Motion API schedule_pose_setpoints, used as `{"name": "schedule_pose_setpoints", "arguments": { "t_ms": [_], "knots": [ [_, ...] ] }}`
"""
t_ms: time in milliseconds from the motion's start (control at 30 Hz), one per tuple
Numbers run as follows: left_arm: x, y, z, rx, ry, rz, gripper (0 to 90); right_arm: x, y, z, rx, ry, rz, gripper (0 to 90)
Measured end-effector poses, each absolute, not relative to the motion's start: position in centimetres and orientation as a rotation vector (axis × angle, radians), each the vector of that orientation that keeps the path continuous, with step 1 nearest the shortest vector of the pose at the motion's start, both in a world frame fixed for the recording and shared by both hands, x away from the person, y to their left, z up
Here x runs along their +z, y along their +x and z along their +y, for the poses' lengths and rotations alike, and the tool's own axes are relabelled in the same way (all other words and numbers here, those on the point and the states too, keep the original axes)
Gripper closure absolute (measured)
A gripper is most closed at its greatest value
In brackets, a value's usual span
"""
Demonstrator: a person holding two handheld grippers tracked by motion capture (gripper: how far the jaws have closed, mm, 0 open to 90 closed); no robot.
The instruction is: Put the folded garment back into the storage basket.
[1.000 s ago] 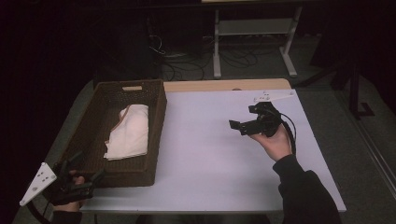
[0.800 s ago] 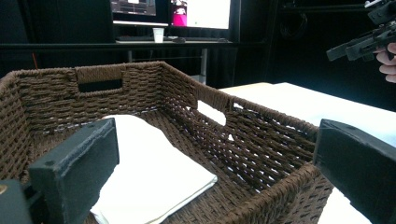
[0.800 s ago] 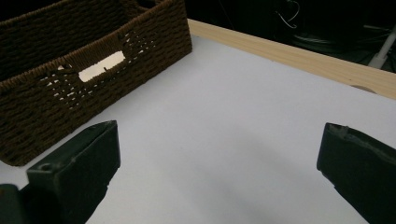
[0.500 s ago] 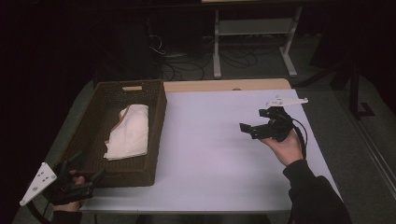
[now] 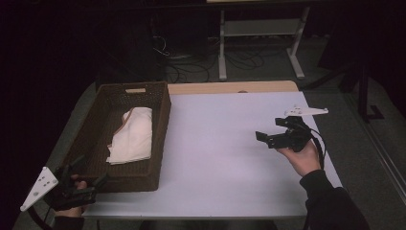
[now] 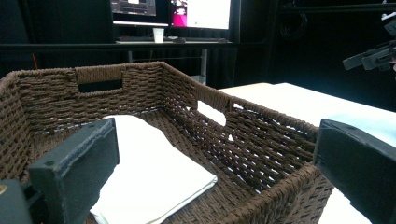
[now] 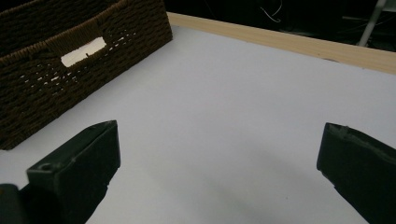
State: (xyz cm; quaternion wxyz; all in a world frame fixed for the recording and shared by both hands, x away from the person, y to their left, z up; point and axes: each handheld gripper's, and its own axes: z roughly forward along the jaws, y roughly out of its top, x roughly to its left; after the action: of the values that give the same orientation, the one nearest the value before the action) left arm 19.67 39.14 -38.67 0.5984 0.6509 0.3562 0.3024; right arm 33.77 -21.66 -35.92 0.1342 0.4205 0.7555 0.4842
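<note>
Folded white cloth (image 5: 133, 135) inside dark brown woven wicker basket (image 5: 158, 112), left gripper (image 5: 86, 180) fingers spread wide and empty at its near corner, right gripper (image 5: 266, 138) fingers likewise wide, empty, above white desk (image 5: 220, 143)

Place: a dim lab or recording room, set up for filmed tabletop work.
Work surface: a white-topped table with a pale wooden far edge (image 5: 230, 87), lit while everything around it stays dark.
Floor: grey, with loose black cables (image 5: 191, 67) lying tangled behind the table.
Furniture: a white metal-legged desk frame (image 5: 258, 33) standing on the floor beyond the table.
Screens: two lit computer monitors (image 6: 201, 13) on a dark bench at the back, a small white paper cup (image 6: 159, 34) beside them.
Walls: black, unlit.
</note>
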Motion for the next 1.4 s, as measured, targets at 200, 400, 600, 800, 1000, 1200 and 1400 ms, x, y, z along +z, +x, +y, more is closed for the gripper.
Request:
{"name": "schedule_pose_setpoints", "arguments": {
  "t_ms": [200, 400, 600, 800, 1000, 1200, 1400],
  "knots": [
    [-38.7, 19.7, 39.1, 0.701, 1.51, 0.827, 0.0, -36.4, 33.2, -22.4, 1.402, 1.228, 2.183, 0.0],
    [-38.7, 19.7, 39.1, 0.702, 1.511, 0.826, 0.0, -37.1, 32.4, -23.3, 1.381, 1.241, 2.187, 0.0],
    [-38.7, 19.7, 39.1, 0.703, 1.512, 0.826, 0.0, -37.8, 31.6, -24.4, 1.366, 1.262, 2.178, 0.0],
    [-38.7, 19.7, 39.1, 0.703, 1.512, 0.827, 0.0, -38.9, 30.6, -25.4, 1.351, 1.283, 2.175, 0.0],
    [-38.7, 19.7, 39.1, 0.704, 1.512, 0.827, 0.0, -39.8, 30.0, -25.9, 1.337, 1.292, 2.185, 0.0],
    [-38.7, 19.7, 39.1, 0.703, 1.513, 0.826, 0.0, -40.9, 29.4, -26.0, 1.321, 1.286, 2.206, 0.0],
    [-38.7, 19.7, 39.1, 0.703, 1.512, 0.825, 0.0, -41.8, 28.7, -26.0, 1.313, 1.271, 2.217, 0.0]
  ]
}}
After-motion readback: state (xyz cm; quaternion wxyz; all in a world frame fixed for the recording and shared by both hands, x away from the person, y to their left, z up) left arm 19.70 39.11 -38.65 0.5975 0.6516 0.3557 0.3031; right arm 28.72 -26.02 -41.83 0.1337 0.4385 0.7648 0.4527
